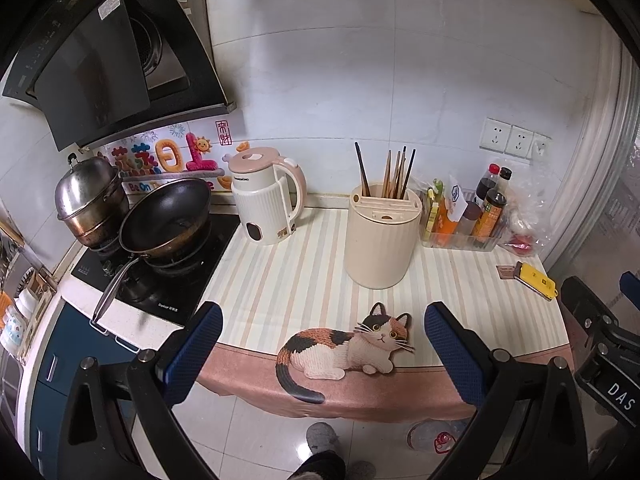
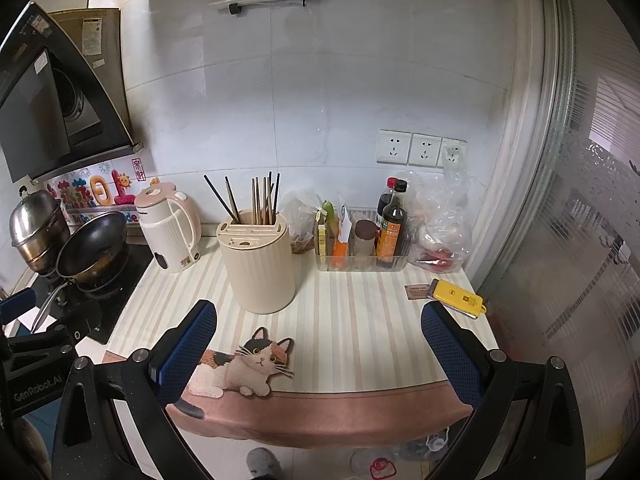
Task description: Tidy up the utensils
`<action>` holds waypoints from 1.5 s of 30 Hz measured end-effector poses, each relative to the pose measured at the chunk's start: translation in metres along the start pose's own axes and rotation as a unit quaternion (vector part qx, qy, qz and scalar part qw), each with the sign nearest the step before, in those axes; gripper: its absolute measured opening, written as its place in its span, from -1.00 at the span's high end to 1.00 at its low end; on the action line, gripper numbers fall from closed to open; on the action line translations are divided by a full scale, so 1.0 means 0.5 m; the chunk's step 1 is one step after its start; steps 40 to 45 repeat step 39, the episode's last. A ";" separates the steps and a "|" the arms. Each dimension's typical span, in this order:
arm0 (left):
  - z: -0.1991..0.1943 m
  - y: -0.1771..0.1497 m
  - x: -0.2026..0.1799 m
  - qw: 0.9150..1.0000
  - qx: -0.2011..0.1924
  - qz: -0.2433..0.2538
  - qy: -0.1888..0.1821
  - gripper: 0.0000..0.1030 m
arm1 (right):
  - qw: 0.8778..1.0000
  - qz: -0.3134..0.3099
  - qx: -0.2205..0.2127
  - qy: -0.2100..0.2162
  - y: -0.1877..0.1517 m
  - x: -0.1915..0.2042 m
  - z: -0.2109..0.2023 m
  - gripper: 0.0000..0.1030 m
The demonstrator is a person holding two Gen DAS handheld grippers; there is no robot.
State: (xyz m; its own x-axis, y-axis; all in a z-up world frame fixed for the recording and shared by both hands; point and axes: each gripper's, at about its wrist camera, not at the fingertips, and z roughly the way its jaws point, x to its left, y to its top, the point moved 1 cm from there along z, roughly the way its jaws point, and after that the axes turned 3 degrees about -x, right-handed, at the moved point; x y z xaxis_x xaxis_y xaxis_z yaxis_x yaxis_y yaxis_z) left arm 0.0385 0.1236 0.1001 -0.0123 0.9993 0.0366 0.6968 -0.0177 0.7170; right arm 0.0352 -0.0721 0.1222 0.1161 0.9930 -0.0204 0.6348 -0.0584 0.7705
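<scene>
A cream ribbed utensil holder [image 1: 380,236] [image 2: 259,264] stands upright on the striped counter mat [image 1: 304,280] [image 2: 360,320]. Several chopsticks [image 1: 394,172] [image 2: 262,200], wooden and dark, stick up from its rear slot. My left gripper [image 1: 322,354] hovers open at the counter's front edge, in front of the holder, with nothing between its blue-padded fingers [image 1: 452,352]. My right gripper [image 2: 320,352] is also open and empty, in front of and to the right of the holder. Part of the right gripper's frame [image 1: 600,332] shows at the right of the left wrist view.
A cream kettle [image 1: 266,196] [image 2: 168,228] stands left of the holder, beside a stove with a black wok [image 1: 168,216] and steel pot [image 1: 88,196]. A clear tray of sauce bottles [image 1: 464,220] [image 2: 362,240] and plastic bags sit at the back right. A yellow device [image 1: 536,280] [image 2: 458,298] lies near the right edge.
</scene>
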 end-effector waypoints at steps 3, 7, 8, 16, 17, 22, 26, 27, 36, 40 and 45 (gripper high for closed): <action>-0.002 0.000 -0.001 1.000 0.001 -0.001 -0.001 -1.00 | 1.000 0.000 0.000 0.000 -0.001 0.001 -0.001 -1.00; -0.006 -0.001 -0.003 1.000 0.003 0.002 -0.005 -1.00 | 1.000 0.001 0.001 -0.001 -0.003 0.001 -0.006 -1.00; -0.007 0.000 -0.003 1.000 0.003 0.001 -0.005 -1.00 | 1.000 0.001 0.001 -0.001 -0.003 0.002 -0.007 -1.00; -0.006 -0.001 -0.001 1.000 0.002 0.002 -0.006 -1.00 | 1.000 0.000 0.001 0.000 -0.005 0.006 -0.011 -1.00; -0.007 -0.001 -0.001 1.000 0.002 0.001 -0.007 -1.00 | 1.000 -0.001 0.001 0.000 -0.006 0.007 -0.013 -1.00; -0.008 0.000 -0.002 1.000 0.002 0.000 -0.008 -1.00 | 1.000 0.000 0.001 0.001 -0.006 0.010 -0.015 -1.00; -0.010 0.000 -0.003 1.000 0.002 -0.001 -0.007 -1.00 | 1.000 0.000 0.002 0.001 -0.006 0.011 -0.017 -1.00; -0.010 0.000 -0.002 1.000 0.001 -0.001 -0.007 -1.00 | 1.000 -0.001 0.001 0.000 -0.006 0.012 -0.018 -1.00; -0.012 0.002 -0.004 1.000 0.003 -0.005 -0.010 -1.00 | 1.000 -0.001 0.001 0.001 -0.004 0.011 -0.017 -1.00; -0.015 0.003 -0.007 1.000 0.000 -0.006 -0.010 -1.00 | 1.000 -0.001 0.001 0.001 -0.004 0.013 -0.019 -1.00; -0.015 0.003 -0.007 1.000 0.000 -0.006 -0.010 -1.00 | 1.000 -0.001 0.001 0.001 -0.004 0.013 -0.019 -1.00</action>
